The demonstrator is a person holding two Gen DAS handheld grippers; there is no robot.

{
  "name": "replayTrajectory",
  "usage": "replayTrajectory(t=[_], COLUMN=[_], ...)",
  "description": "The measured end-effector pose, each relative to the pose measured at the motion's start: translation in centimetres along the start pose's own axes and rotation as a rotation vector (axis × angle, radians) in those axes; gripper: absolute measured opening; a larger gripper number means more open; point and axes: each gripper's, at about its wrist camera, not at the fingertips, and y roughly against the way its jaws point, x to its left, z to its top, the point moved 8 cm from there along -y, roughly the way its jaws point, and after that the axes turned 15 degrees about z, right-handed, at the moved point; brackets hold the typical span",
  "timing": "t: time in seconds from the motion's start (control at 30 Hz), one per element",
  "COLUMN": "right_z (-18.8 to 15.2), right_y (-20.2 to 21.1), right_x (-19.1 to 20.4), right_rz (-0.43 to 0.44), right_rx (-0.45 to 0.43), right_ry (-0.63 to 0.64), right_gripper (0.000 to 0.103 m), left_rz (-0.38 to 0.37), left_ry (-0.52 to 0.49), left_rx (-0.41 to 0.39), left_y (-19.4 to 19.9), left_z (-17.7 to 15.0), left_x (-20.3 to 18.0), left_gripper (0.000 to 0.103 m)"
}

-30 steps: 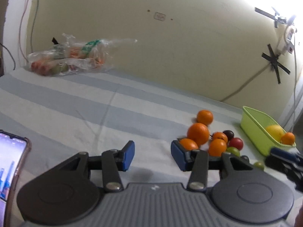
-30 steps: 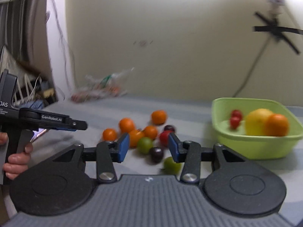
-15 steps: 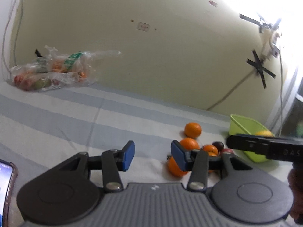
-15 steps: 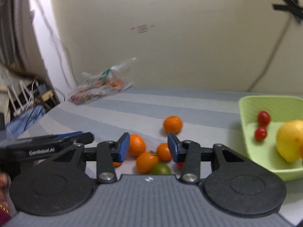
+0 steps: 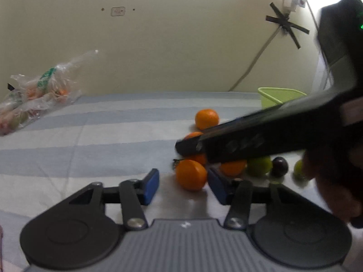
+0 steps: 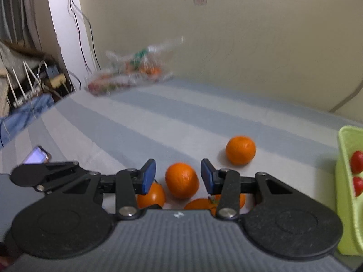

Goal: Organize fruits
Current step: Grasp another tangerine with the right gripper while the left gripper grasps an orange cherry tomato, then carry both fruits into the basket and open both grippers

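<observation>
Several oranges lie in a cluster on the striped cloth. My left gripper (image 5: pixel 183 184) is open, and the nearest orange (image 5: pixel 191 175) sits between its blue pads, apart from them. My right gripper (image 6: pixel 178 175) is open around another orange (image 6: pixel 182 179), not touching it; its black body (image 5: pixel 261 139) crosses the left wrist view above the cluster. A lone orange (image 6: pixel 240 150) lies farther back, also in the left wrist view (image 5: pixel 207 119). A green lime (image 5: pixel 259 165) and a dark plum (image 5: pixel 280 163) lie to the right. The green basket (image 6: pixel 347 181) holds red tomatoes (image 6: pixel 356 162).
A clear plastic bag of fruit (image 5: pixel 34 90) lies at the back left by the wall. A phone (image 6: pixel 37 155) lies on the cloth at the left. The left gripper's tip (image 6: pixel 45 174) shows low left in the right wrist view. Cables hang on the wall.
Both grippers have moved closer to the orange cluster and lower. Each now has an orange between its open pads. The right gripper now crosses the left view.
</observation>
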Motion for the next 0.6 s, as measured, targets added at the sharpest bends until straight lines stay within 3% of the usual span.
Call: replayTrajectory(t=[0.1,0.33,0.6], right_z=[-0.1,-0.2,-7.3], right_y=[0.7,9.0,15.1], right_x=[-0.2,1.5,0.3], right_rz=[-0.008,-0.028,-0.171], right_rx=[-0.026,-0.26,-0.274], right_ry=[-0.006,0.023,0.002], right_gripper=[0.035,0.034,0.034], left_rz=[-0.015,-0.081,-0.245], left_ry=[-0.015,0.071,0.038], left_rx=[-0.015,-0.049,-0.086], left_y=[0.3,2.2,6.5], left_z=[-0.2,-0.1,-1.1], left_x=[-0.2,0.6,-4.2], left_gripper=[0.029,0.029,0.029])
